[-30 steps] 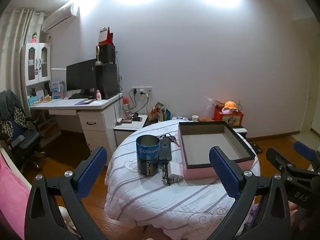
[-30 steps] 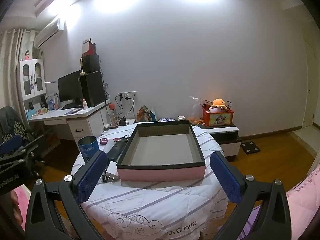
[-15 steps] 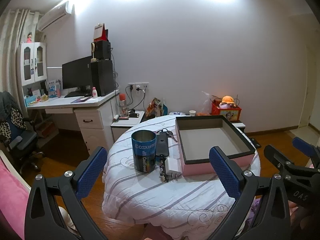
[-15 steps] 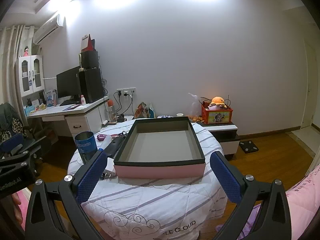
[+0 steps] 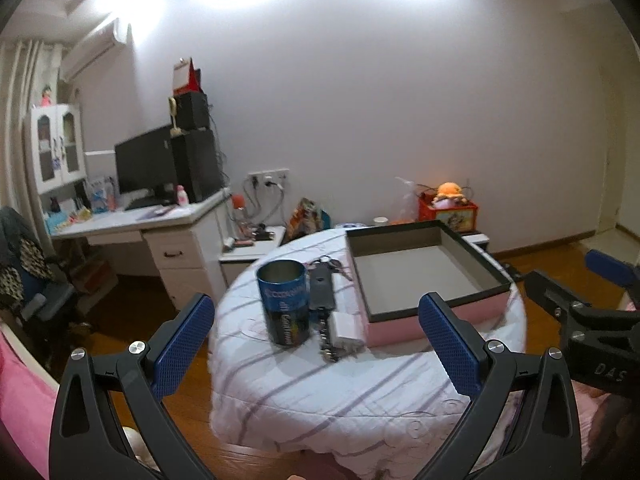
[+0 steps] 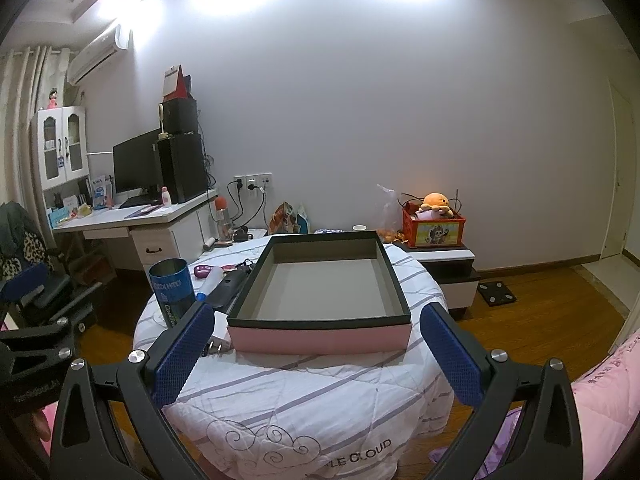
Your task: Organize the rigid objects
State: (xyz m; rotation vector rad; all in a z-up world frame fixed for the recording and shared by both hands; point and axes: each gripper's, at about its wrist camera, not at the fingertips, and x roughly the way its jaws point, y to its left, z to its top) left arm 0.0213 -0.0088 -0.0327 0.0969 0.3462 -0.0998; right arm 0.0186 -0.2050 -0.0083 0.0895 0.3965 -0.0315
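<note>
Looking along the left gripper (image 5: 318, 334), the left wrist view shows its blue-padded fingers (image 5: 184, 338) spread wide with nothing between them, held off the near edge of a round table under a white quilted cloth with purple stripes (image 5: 340, 396). On the cloth an open blue metal can with printed lettering (image 5: 285, 306) stands upright. Just right of it lies a long black remote-shaped object (image 5: 321, 292), with a bunch of keys (image 5: 334, 266) at its far end and a white plug adapter (image 5: 346, 330) at its near end. Further right sits a shallow pink rectangular box with a black rim (image 5: 400, 330), its grey inside bare.

In the right wrist view, the right gripper (image 6: 318, 354) is likewise wide open and holds nothing, facing the long pink side of the box (image 6: 320, 340). The can (image 6: 171, 290) stands left of the box, the black object (image 6: 228, 286) between them, and the adapter (image 6: 219, 332) rests by the box's near left corner.
</note>
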